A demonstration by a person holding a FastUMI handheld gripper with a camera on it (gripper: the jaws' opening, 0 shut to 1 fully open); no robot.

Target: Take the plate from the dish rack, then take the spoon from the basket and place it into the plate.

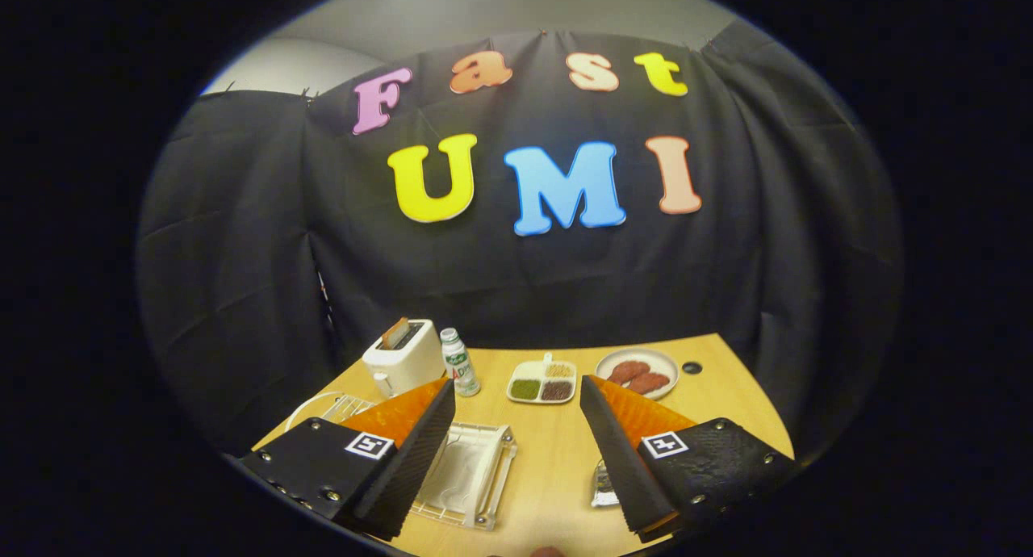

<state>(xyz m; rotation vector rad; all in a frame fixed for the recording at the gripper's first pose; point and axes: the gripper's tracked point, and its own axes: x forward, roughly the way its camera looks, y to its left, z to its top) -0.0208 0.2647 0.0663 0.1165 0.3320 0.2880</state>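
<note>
Jaws: the gripper (516,428) hangs above the bench (549,468), jaws wide apart with nothing between them.
Clear tray: a see-through square tray (468,476) lies on the bench between the jaws, partly under the left one.
Small clear object: beside the right jaw, low on the bench (601,486); too hidden to tell what it is.
Dish rack: a wire rack (343,406) with a white rim, likely the plate (311,404), just beyond the left jaw.
Spoon: cannot tell where it is.
Toaster: white (401,357), with a slice in its slot, beyond the rack.
Bottle: small, upright (459,363), just beside the toaster.
Divided dish: four compartments of grains (541,382), ahead between the jaws.
Far plate: round (637,371), with reddish-brown pieces on it, beyond the right jaw.
</note>
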